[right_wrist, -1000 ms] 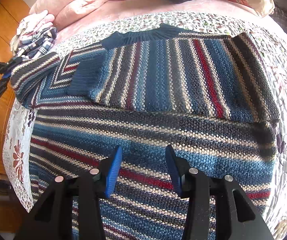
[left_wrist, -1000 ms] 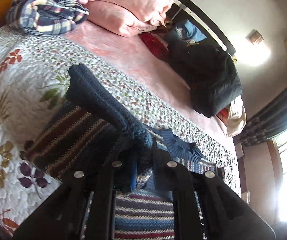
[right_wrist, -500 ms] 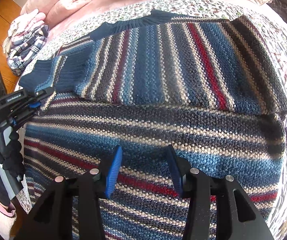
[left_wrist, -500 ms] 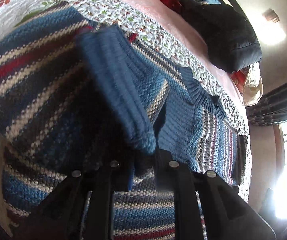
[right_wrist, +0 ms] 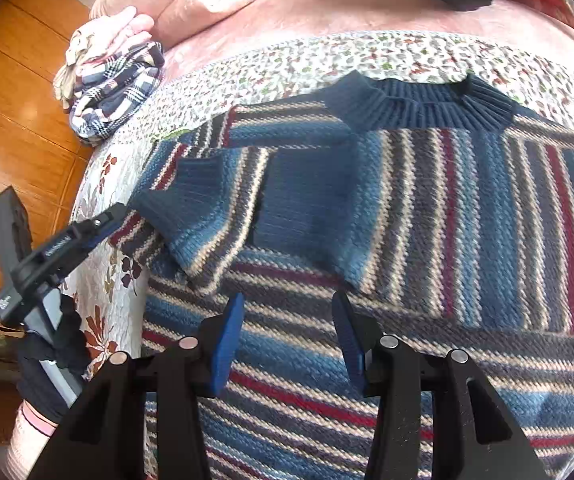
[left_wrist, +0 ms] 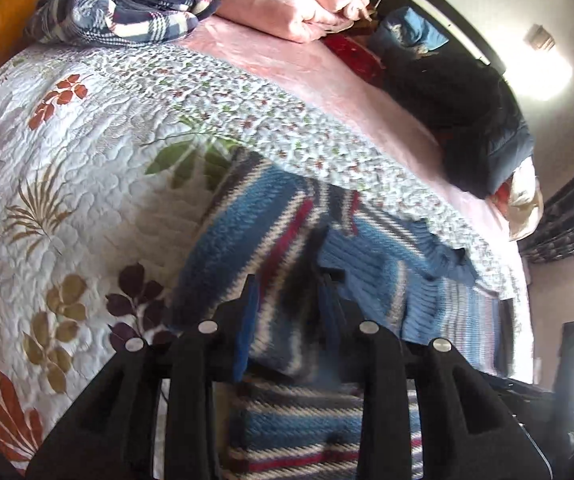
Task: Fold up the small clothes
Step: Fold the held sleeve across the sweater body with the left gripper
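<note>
Left gripper [right_wrist: 117, 214] has let go of the sleeve [right_wrist: 191, 216], now folded across the striped sweater [right_wrist: 427, 216] on the quilt [left_wrist: 67, 184]; both our grippers gape empty, right gripper [right_wrist: 287, 336] hovering over the hem.

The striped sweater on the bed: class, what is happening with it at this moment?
A person with a tool in each hand is folding the striped sweater on a floral quilt. Both sleeves lie folded across its body. The left tool sits open at the left sleeve's cuff, holding nothing. The right tool hovers open over the lower body.
</note>
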